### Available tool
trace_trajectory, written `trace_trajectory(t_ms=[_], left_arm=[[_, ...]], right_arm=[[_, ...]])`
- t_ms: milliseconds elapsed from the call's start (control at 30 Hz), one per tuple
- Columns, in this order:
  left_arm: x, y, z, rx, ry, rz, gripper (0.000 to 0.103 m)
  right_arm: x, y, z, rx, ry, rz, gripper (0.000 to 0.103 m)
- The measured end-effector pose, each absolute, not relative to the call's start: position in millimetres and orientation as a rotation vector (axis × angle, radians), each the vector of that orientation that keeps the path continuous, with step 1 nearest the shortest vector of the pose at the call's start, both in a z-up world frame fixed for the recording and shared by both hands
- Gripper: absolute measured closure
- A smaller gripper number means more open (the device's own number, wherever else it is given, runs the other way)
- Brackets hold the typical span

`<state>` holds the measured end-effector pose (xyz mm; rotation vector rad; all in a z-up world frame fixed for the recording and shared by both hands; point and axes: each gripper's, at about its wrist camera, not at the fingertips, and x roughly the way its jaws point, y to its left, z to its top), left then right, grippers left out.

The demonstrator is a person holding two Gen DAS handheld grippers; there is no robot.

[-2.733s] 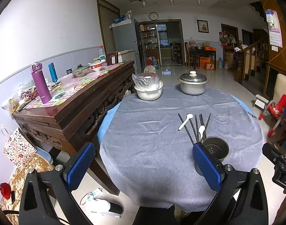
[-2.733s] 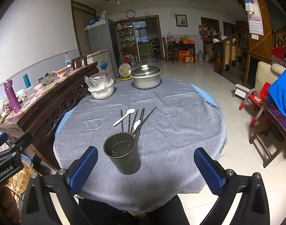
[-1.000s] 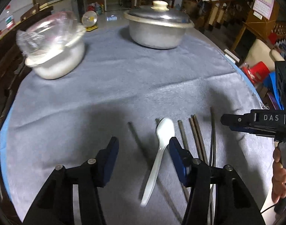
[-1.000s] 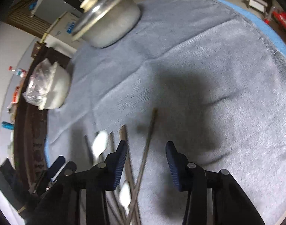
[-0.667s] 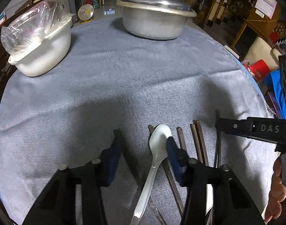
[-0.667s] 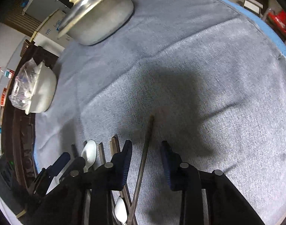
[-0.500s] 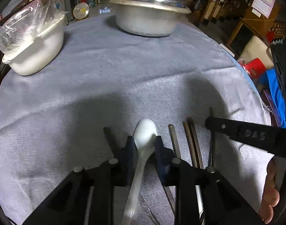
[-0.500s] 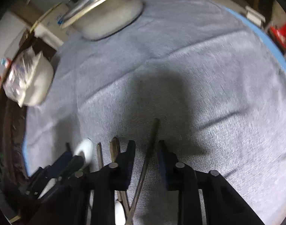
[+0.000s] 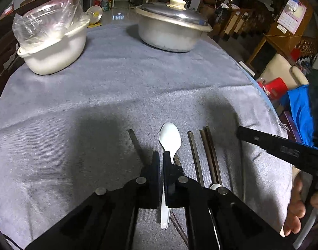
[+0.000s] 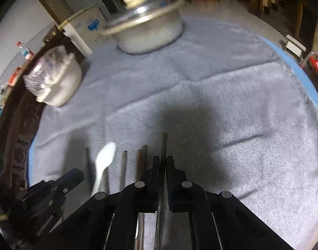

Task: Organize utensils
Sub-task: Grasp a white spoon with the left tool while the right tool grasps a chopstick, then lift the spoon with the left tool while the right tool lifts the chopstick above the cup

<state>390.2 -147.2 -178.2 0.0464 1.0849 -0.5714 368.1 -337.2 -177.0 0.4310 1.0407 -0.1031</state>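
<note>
Left hand-held gripper [image 9: 161,156]: jaws clamped on handle of white spoon [image 9: 170,138]; spoon bowl projecting just ahead of the fingertips, handle end showing beneath the gripper body, over the grey cloth of the desk [image 9: 96,95].
Right hand-held gripper [image 10: 163,159]: jaws pinched on a single dark chopstick [image 10: 164,143]; tip projecting just ahead of the fingertips.
Loose dark chopsticks [image 9: 209,152]: lying on the cloth, between the two grippers, roughly parallel. One more chopstick [image 9: 136,143] just left of the left gripper's fingertips.
Second white spoon [image 9: 215,186]: partly hidden behind the left gripper's right-hand linkage.
Lidded metal pot [image 9: 171,29]: far ahead of the left gripper, slightly right.
White basin with plastic bag [image 9: 52,39]: far ahead, left.
</note>
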Motion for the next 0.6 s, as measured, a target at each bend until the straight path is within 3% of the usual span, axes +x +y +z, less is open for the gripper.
trace_trajectory(t_ms=[67, 133, 200, 367, 600], left_arm=[[391.8, -147.8, -176.2, 0.037, 1.09, -0.569, 0.099], [394.6, -152.0, -175.8, 0.054, 1.089, -0.552, 0.091], [398.9, -160.1, -178.9, 0.066, 1.094, -0.543, 0.075], [406.2, -186.7, -185.8, 0.126, 1.107, -0.54, 0.068], [413.8, -203.2, -205.4, 0.187, 1.159, -0.516, 0.072]], right_arm=[[359.2, -337.5, -168.0, 0.434, 1.008, -0.095, 0.097], [349.3, -343.1, -162.2, 0.455, 0.978, -0.084, 0.097], [340.5, -351.3, -160.0, 0.489, 0.962, -0.076, 0.097], [324.7, -359.7, -159.6, 0.508, 0.961, -0.059, 0.097], [311.6, -375.9, -158.1, 0.549, 0.954, -0.035, 0.097]])
